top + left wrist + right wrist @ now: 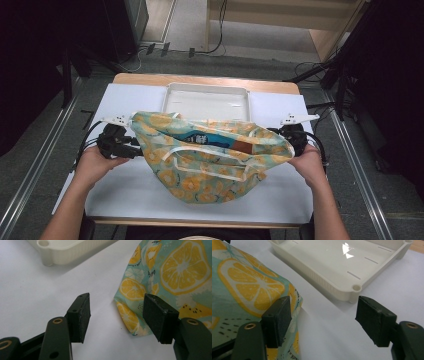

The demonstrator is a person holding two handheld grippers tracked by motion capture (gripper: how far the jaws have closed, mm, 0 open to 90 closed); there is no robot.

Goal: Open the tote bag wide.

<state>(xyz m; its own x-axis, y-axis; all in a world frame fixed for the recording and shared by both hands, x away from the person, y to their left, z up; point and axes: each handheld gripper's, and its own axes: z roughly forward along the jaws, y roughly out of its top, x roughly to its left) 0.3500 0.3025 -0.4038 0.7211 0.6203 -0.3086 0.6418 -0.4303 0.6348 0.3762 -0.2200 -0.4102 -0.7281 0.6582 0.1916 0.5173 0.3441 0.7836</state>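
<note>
Lemon-print bag hiding blue contents

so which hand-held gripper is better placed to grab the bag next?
Probably the right hand-held gripper: its open jaws already stand at the corner of the lemon-print bag, one pad against the cloth. The left hand-held gripper is open too, but the bag's edge lies just beyond its pads.

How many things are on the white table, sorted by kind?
Lemon-print fabric bag: 1
White plastic tray: 1
Hand-held grippers, left gripper and right gripper, both with fingers open: 2
Total: 4
</note>
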